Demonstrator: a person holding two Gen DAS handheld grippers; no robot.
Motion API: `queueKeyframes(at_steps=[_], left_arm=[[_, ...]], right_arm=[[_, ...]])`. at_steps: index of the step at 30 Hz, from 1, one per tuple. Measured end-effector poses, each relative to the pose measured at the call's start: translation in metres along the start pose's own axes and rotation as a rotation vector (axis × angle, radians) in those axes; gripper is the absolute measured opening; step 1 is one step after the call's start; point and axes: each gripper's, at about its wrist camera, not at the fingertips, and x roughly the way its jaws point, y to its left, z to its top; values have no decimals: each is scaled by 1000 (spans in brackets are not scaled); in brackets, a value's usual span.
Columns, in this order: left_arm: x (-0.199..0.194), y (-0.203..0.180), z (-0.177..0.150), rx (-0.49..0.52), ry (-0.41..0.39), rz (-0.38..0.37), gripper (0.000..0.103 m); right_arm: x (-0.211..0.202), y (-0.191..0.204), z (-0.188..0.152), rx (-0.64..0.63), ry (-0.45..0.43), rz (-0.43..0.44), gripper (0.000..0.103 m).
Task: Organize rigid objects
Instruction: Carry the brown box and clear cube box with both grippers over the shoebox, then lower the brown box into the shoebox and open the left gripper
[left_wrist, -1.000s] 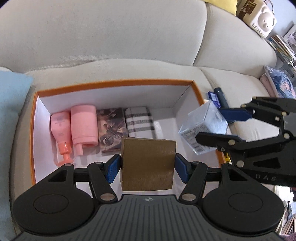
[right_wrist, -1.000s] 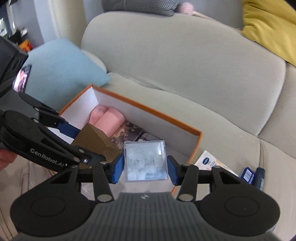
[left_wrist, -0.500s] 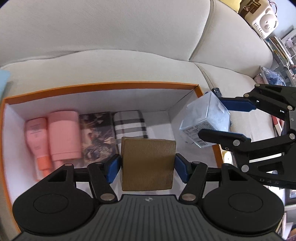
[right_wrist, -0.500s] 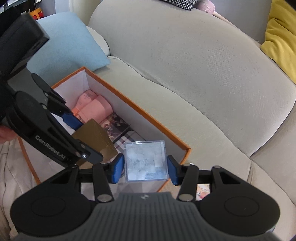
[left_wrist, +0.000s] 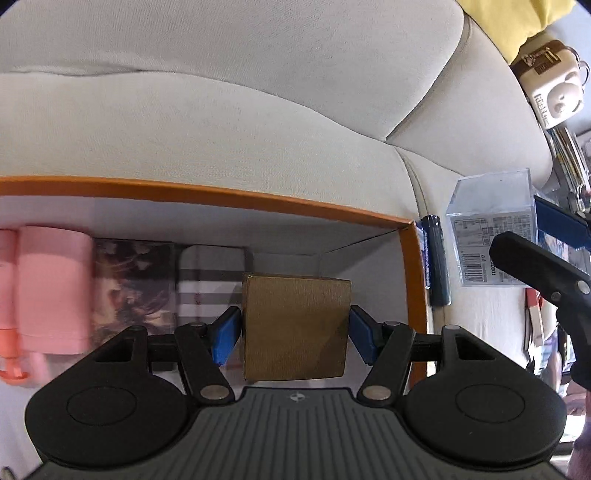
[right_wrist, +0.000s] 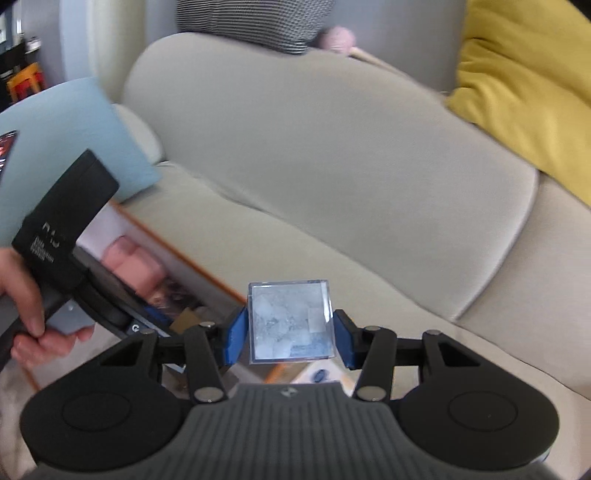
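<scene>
My left gripper (left_wrist: 295, 332) is shut on a brown box (left_wrist: 295, 328) and holds it inside the orange-rimmed white box (left_wrist: 258, 201), near its right end. In that box lie pink bottles (left_wrist: 51, 291), a dark patterned case (left_wrist: 133, 284) and a striped case (left_wrist: 210, 280), side by side. My right gripper (right_wrist: 288, 336) is shut on a clear plastic cube (right_wrist: 290, 321). In the left wrist view the cube (left_wrist: 491, 240) hangs in the air to the right of the orange box, outside its rim.
The box sits on a beige sofa seat (left_wrist: 221, 129). A dark blue tube and packet (left_wrist: 434, 266) lie just outside the box's right wall. A light blue cushion (right_wrist: 62, 147) is at the left and a yellow cushion (right_wrist: 528, 92) on the backrest.
My left gripper has moved right and lower into the box with the brown box. My right gripper has swung right with the clear cube, away from the orange box.
</scene>
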Motion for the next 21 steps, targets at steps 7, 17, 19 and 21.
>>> queueKeyframes(at_steps=[7, 17, 19, 21], left_arm=[[26, -5, 4, -32, -18, -9, 72], [17, 3, -3, -65, -57, -21, 76], [7, 5, -5, -50, -65, -30, 68], [-2, 6, -6, -37, -72, -23, 62]], right_arm=[[9, -10, -7, 68, 13, -13, 51], [15, -4, -12, 74, 14, -1, 51], [14, -3, -13, 66, 13, -2, 51], [11, -2, -13, 49, 6, 4, 51]])
